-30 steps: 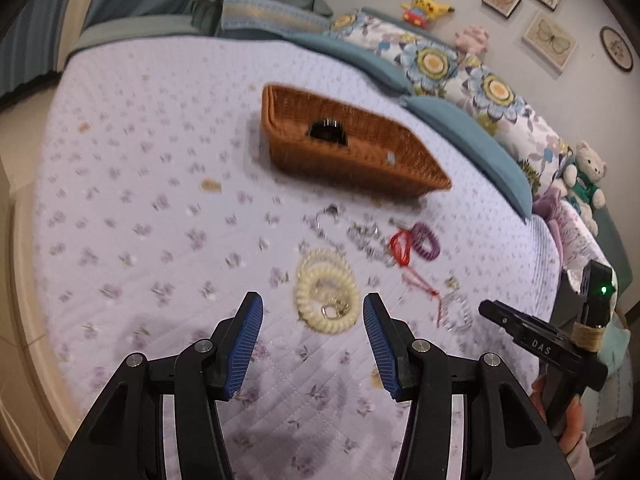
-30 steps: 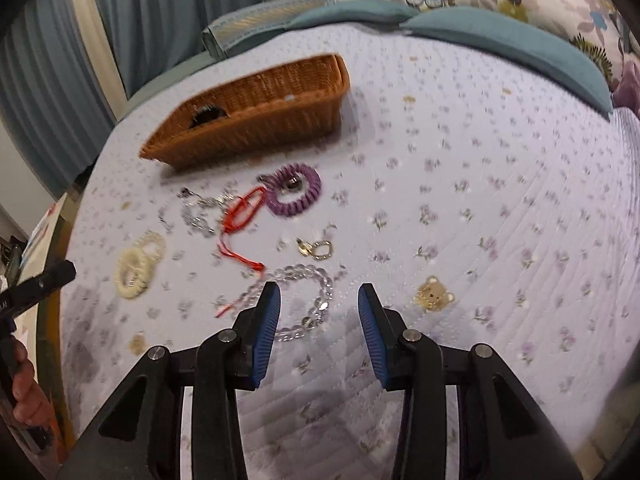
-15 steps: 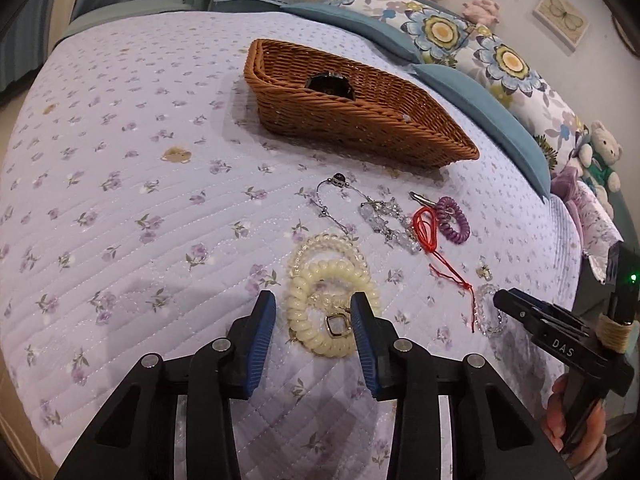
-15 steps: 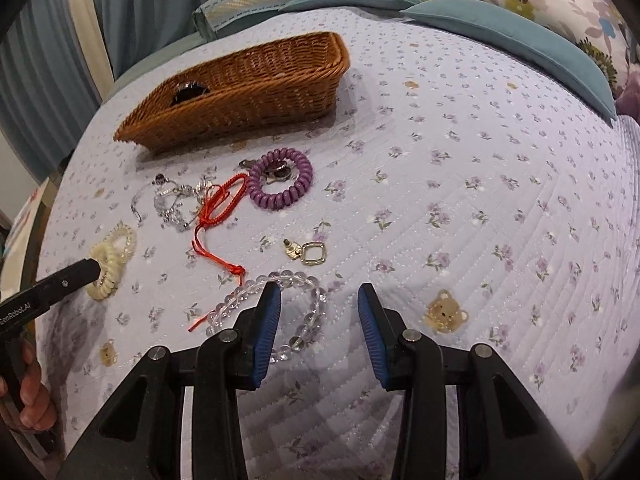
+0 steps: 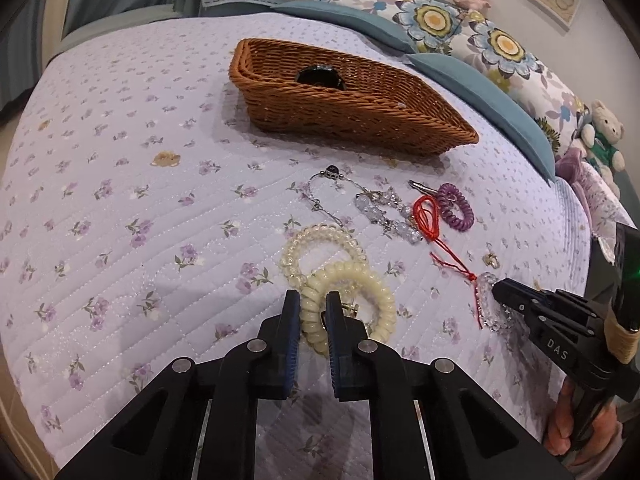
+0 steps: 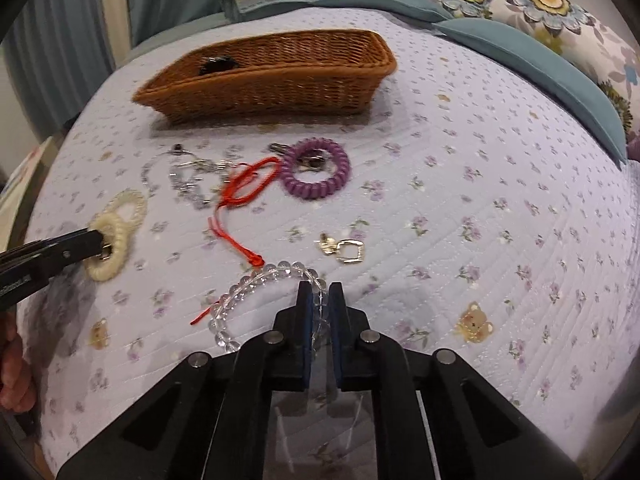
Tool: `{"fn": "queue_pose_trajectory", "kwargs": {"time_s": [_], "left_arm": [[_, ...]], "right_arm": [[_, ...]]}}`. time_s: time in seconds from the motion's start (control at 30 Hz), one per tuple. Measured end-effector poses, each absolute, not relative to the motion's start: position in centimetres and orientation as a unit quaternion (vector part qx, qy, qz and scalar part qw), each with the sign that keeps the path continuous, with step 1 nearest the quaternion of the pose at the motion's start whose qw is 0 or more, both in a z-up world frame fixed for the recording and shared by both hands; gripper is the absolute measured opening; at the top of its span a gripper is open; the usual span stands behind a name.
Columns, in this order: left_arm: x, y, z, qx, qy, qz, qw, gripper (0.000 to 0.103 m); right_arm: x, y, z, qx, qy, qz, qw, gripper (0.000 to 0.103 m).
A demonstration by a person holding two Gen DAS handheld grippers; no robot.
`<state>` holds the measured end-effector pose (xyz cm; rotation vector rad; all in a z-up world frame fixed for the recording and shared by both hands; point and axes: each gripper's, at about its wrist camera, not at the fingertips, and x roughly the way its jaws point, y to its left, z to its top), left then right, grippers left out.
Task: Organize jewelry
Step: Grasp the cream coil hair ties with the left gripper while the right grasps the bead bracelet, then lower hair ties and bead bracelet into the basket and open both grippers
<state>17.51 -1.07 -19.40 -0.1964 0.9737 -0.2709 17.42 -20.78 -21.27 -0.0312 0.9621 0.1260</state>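
My left gripper [image 5: 313, 304] is shut on the near edge of a cream coil hair tie [image 5: 352, 280], which lies on the lilac bedspread against a clear coil tie [image 5: 320, 236]. My right gripper [image 6: 320, 294] is shut on a clear bead bracelet [image 6: 248, 284] that rests on the bedspread; it also shows in the left wrist view [image 5: 486, 300]. Beyond lie a red cord [image 6: 244, 184], a purple coil tie [image 6: 316, 168], a silver chain with crystal beads [image 6: 188, 180] and a small gold charm [image 6: 344, 248]. A wicker basket [image 5: 344, 112] stands behind, with a dark item [image 5: 320, 76] inside.
Blue and floral pillows [image 5: 480, 88] line the bed's far right side, with soft toys [image 5: 604, 132] beyond. Bear patches [image 6: 474, 324] are printed on the bedspread. The bed's edge runs along the left, with curtains [image 6: 60, 40] behind.
Both grippers moved down and forward to the bedspread and closed: the left on the cream coil tie, the right on the clear bead bracelet.
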Motion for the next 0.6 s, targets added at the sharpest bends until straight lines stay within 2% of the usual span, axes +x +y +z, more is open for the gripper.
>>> {"fn": "queue_pose_trajectory", "kwargs": {"time_s": [0.3, 0.6], "left_arm": [[14.7, 0.8, -17.5, -0.133, 0.442, -0.146, 0.875, 0.011], [13.7, 1.9, -13.1, -0.137, 0.396, -0.159, 0.894, 0.011]], "right_arm": [[14.8, -19.8, -18.9, 0.009, 0.426, 0.121, 0.897, 0.011], [13.9, -18.3, -13.6, 0.003, 0.375, 0.146, 0.915, 0.011]]}}
